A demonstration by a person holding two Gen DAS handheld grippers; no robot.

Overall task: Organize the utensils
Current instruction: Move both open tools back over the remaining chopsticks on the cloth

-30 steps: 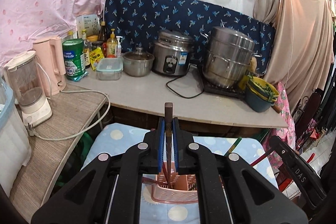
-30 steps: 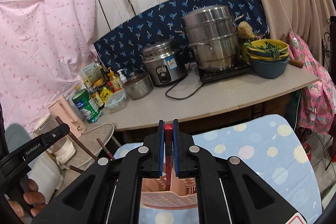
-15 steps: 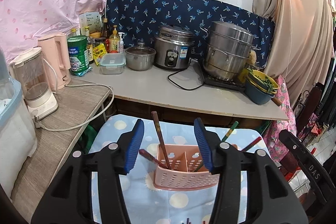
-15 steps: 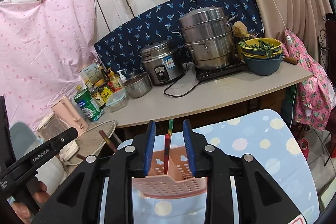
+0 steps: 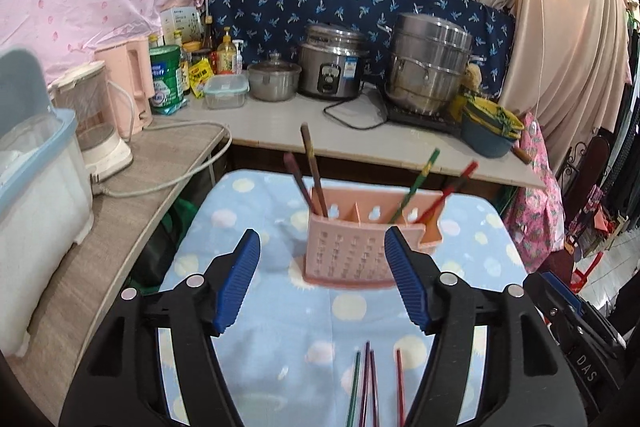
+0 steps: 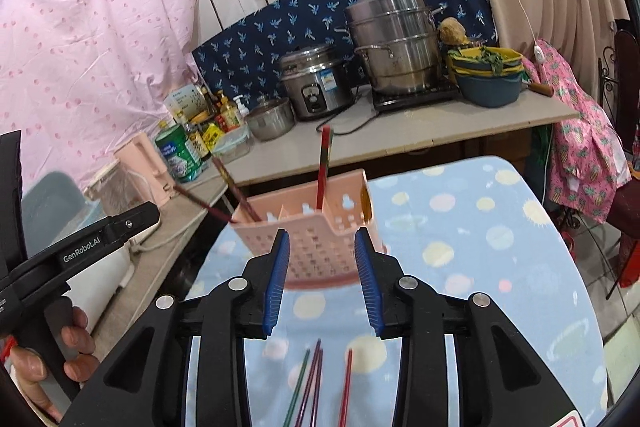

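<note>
A blue cloth with pale spots covers the small table in front of you, and behind it runs a counter with a rice cooker, a stacked steel steamer and a row of bottles under a navy printed backsplash. On the cloth stands the pink perforated utensil holder, upright, with dividers across its top. Two dark brown chopsticks lean in its left compartment; a green-and-yellow chopstick and a red chopstick lean out of the right side, though the blur makes it hard to say exactly which slots they sit in. Your left gripper hangs just in front of the holder; its jaws have just been opening and now stand wide with nothing between them. Your right gripper is also short of the holder, its jaws likewise just opened to a narrower gap and empty. Near you on the cloth lie loose chopsticks: a green one, a pair of purplish ones touching each other, and a red one slightly apart to the right. Your left hand shows in the right wrist view, wrapped around its gripper's handle.
</note>
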